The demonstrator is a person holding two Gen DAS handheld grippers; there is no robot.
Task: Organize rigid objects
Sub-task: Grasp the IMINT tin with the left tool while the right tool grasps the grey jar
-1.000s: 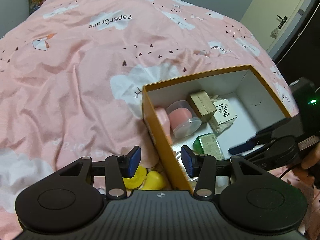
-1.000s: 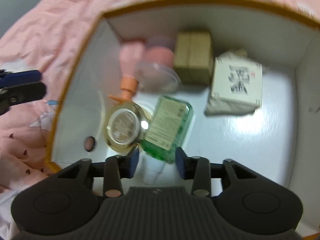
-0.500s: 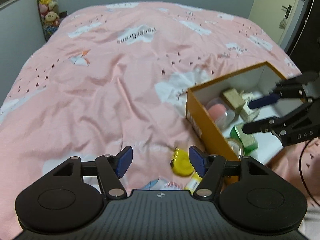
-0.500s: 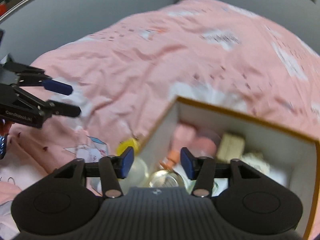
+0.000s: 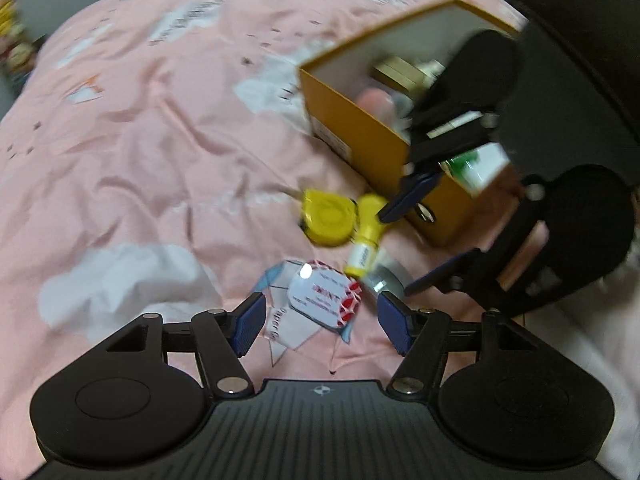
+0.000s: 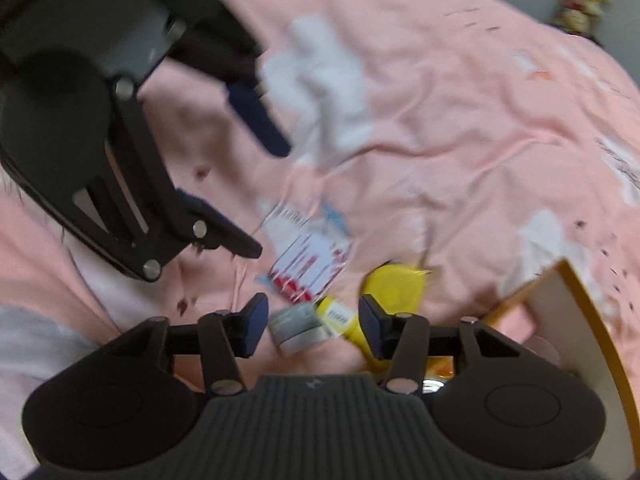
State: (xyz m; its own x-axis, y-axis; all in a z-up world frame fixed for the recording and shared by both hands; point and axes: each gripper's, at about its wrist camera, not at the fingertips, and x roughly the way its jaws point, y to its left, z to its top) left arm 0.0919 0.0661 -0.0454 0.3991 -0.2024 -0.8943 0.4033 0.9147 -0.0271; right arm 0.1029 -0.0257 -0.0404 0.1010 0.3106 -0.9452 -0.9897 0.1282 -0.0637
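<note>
left gripper: fingers wide apart, holding nothing, above the white card with red edging.
right gripper: fingers wide apart, holding nothing, over the small grey round tin.
yellow round disc: on the pink cloud-print bed cover, touching the yellow tube.
orange cardboard box: open, just beside the disc, near the bed's right edge; contents blurred.
</note>
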